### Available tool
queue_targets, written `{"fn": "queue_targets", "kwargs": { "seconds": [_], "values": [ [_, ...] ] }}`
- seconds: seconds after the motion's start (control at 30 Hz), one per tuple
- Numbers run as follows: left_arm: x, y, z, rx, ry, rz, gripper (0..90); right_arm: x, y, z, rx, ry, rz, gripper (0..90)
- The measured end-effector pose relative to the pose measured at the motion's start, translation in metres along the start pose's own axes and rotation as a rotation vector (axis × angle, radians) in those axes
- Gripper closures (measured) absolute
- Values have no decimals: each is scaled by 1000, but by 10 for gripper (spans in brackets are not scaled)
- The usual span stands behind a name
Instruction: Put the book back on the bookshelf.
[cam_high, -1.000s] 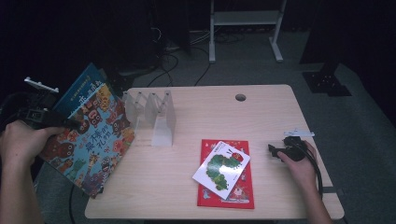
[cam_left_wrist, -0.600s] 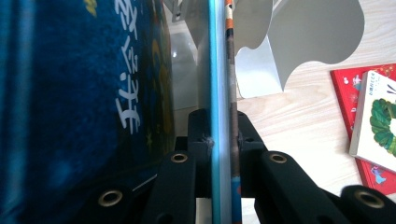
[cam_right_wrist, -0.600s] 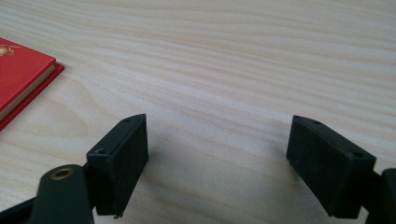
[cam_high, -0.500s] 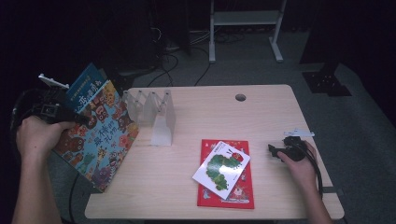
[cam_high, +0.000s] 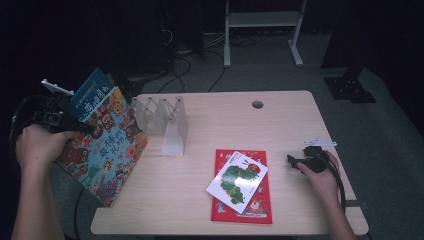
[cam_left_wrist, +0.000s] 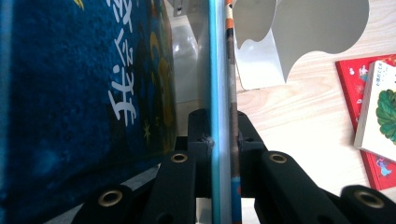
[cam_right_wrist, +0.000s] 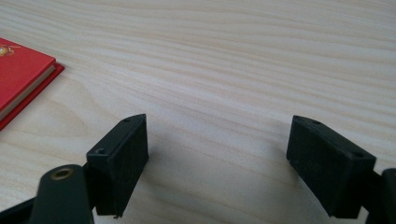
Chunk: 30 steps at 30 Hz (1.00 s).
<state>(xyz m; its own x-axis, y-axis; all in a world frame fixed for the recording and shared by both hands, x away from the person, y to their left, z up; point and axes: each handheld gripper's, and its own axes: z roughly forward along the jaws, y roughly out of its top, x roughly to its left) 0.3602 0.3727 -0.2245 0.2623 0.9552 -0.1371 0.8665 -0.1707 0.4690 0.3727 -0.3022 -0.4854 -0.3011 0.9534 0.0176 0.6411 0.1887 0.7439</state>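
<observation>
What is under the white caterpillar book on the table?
The white caterpillar book lies slanted on a larger red book, covering much of its cover. Whether anything lies under the red book cannot be seen.

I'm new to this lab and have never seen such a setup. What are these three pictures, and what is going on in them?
A person sits at a wooden table with a hand-held two-jaw gripper in each hand. The high view looks down from above; the other two pictures come from cameras riding on the grippers. The left gripper is clamped on two picture books, held tilted at the table's left edge. The right gripper rests open on bare wood. On the table stand a white book rack and a caterpillar book lying on a red book.
</observation>
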Motion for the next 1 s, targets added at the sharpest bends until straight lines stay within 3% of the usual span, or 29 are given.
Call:
{"fn": "queue_targets", "kwargs": {
  "seconds": [0.13,0.4,0.7,1.0],
  "values": [
    [0,0,-2,7,14,4,807,0,0,0,0,0,0,196],
    [3,4,6,-34,42,-27,807,0,0,0,0,0,0,196],
    [-1,16,20,-66,42,-45,807,0,0,0,0,0,1,195],
    [-1,31,30,-84,75,-63,806,0,0,0,0,0,0,196]
  ]
}}
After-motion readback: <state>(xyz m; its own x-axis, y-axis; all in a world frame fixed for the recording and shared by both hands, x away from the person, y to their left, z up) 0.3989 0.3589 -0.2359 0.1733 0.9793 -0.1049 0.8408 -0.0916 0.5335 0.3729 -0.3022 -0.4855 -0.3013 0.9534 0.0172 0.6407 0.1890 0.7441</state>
